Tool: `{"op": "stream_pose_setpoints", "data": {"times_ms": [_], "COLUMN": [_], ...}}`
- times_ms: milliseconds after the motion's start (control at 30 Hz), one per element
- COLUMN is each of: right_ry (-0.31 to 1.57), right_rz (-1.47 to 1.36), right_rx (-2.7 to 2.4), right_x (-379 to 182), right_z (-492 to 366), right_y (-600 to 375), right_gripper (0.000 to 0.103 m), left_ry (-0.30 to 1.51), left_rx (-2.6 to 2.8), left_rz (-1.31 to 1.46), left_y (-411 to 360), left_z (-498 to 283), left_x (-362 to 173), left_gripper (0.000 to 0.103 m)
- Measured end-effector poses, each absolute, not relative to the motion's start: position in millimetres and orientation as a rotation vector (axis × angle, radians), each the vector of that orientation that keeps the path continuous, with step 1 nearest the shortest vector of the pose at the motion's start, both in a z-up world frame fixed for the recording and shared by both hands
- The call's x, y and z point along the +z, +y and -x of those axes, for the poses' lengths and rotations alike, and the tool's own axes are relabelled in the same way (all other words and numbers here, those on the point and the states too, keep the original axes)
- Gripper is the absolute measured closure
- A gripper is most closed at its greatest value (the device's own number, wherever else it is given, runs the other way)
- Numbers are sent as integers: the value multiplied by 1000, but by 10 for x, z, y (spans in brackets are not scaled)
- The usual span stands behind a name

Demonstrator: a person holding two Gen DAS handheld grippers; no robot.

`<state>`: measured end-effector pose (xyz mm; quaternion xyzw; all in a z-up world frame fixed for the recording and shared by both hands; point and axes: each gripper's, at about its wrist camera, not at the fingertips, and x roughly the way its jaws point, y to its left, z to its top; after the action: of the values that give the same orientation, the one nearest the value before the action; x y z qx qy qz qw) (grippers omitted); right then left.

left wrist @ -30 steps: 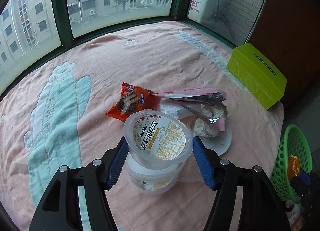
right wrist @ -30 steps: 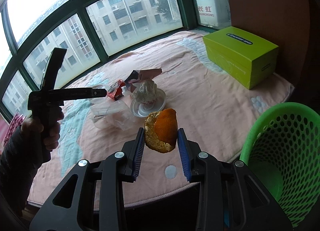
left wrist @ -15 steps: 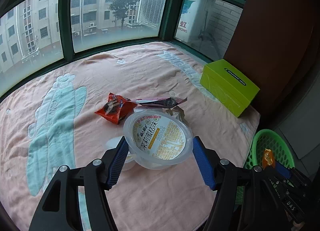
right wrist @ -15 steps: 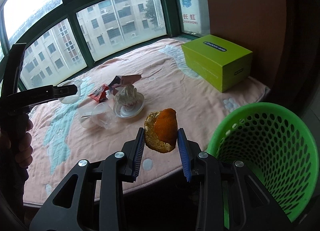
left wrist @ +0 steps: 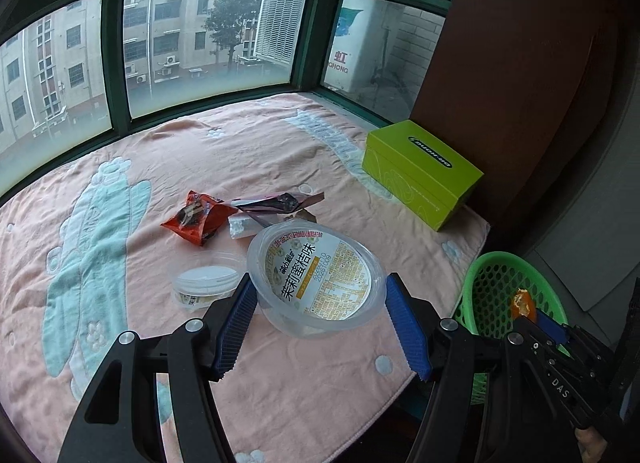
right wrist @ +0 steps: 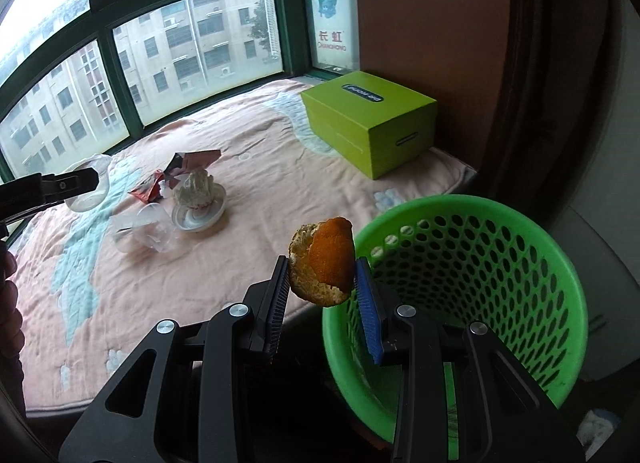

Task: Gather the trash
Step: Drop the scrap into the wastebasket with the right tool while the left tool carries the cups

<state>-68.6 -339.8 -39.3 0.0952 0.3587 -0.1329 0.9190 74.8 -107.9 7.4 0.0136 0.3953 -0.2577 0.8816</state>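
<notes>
My left gripper (left wrist: pixel 319 295) is shut on a clear plastic cup (left wrist: pixel 316 275) with a printed label, held above the pink blanket (left wrist: pixel 240 151). A second clear cup (left wrist: pixel 204 287) lies on the blanket below and to the left of it. My right gripper (right wrist: pixel 322 277) is shut on a piece of orange peel (right wrist: pixel 324 263) and hangs at the near left rim of the green basket (right wrist: pixel 452 201). In the left wrist view that peel (left wrist: pixel 523 301) shows over the basket (left wrist: pixel 500 257). A red wrapper (left wrist: pixel 196 217), a dark foil wrapper (left wrist: pixel 280 201) and a white foam piece (left wrist: pixel 244 227) lie together on the blanket.
A lime-green box (right wrist: pixel 368 123) stands at the blanket's far right by a brown wall. A white dish (right wrist: pixel 216 209) with crumpled paper sits mid-blanket beside the lying cup (right wrist: pixel 144 229). Windows run along the back. A person's hand (right wrist: pixel 8 303) shows at the left edge.
My left gripper lifted the labelled cup off the other cup and drew back up and rightwards. My right gripper carried the peel from over the blanket to the basket's rim.
</notes>
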Motion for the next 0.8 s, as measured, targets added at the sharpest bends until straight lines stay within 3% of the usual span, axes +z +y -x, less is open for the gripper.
{"op": "stream_pose_setpoints", "data": {"times_ms": [500,800], "right_ry": [773,761], "right_rz": [-260,-299], "right_rx": [-459,-509], "right_x": [-517,-545], "right_z": [1098,1251], "right_y": [-3943,-4137], "right_gripper": [68,51], "left_ry": [801,790], "left_rx": [-685,-749], "left_rz": [-105,-135], "left_y": [-1796,-2130], "left_z": [-443,-324], "left_x": [176,237], "left_gripper": [40,40]}}
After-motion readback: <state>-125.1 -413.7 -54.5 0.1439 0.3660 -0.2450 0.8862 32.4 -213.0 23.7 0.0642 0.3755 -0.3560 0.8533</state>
